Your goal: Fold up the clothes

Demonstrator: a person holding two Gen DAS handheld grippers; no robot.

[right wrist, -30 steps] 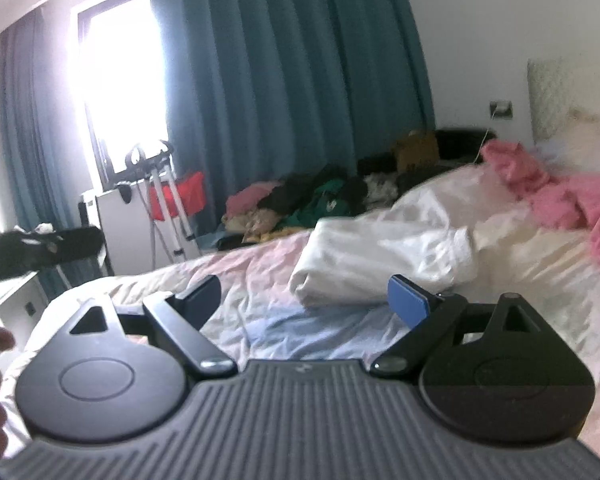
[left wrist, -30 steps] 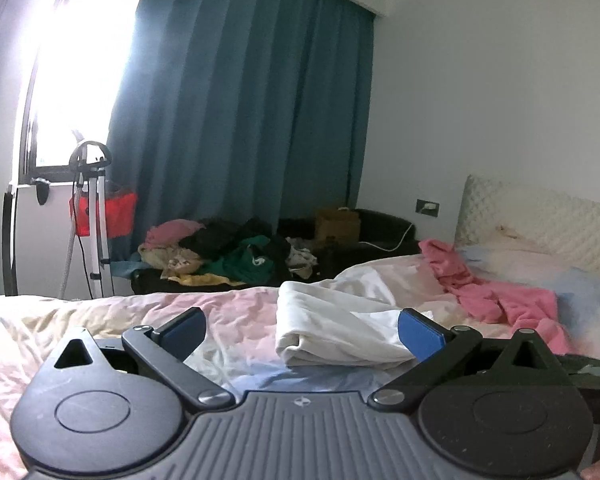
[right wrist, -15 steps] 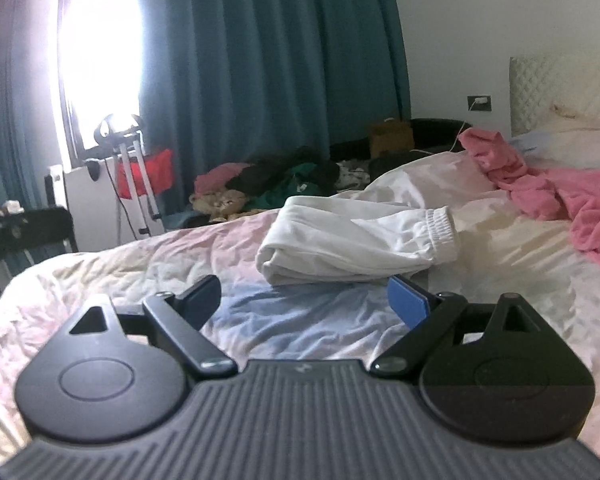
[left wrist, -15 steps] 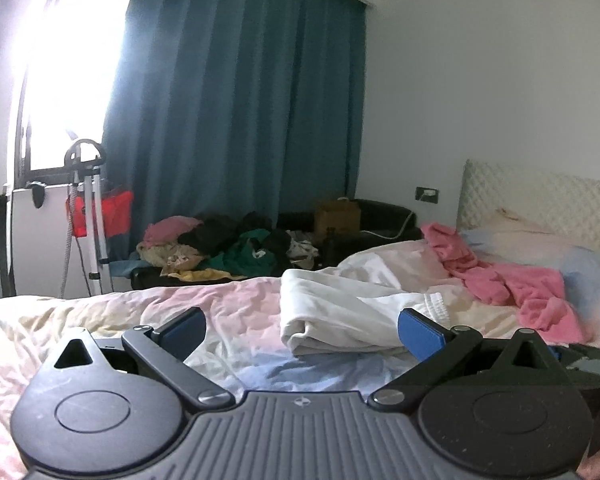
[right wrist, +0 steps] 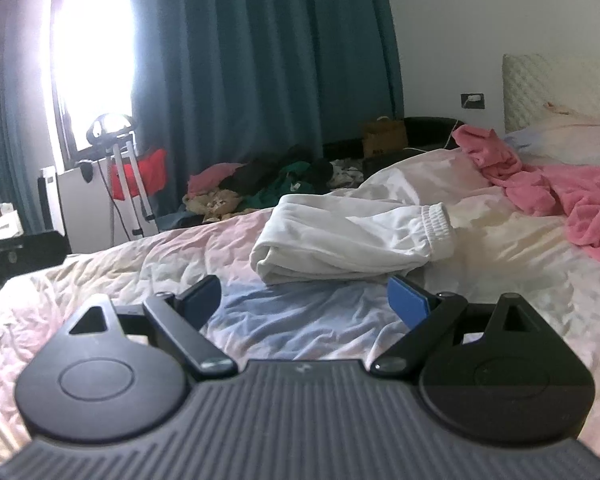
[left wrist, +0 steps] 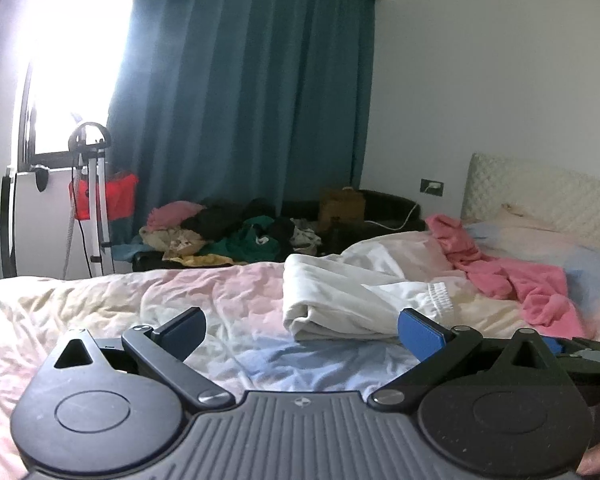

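Note:
A folded white garment (left wrist: 352, 300) with an elastic cuff lies on the bed (left wrist: 100, 308), just beyond both grippers; it also shows in the right wrist view (right wrist: 348, 240). My left gripper (left wrist: 300, 330) is open and empty, low over the sheet in front of the garment. My right gripper (right wrist: 304, 300) is open and empty, also just short of the garment's near edge. A crumpled pink garment (left wrist: 512, 276) lies to the right near the headboard, and shows in the right wrist view (right wrist: 560, 192).
A heap of mixed clothes (left wrist: 228, 232) sits on a dark couch beyond the bed's far edge. Blue curtains (left wrist: 240, 100), a bright window and a stand with a red item (left wrist: 100, 196) are at the back left. A padded headboard (left wrist: 540, 196) is at the right.
Both grippers have stayed open. The right wrist view has swung so the white garment sits centred ahead; the left view has barely shifted.

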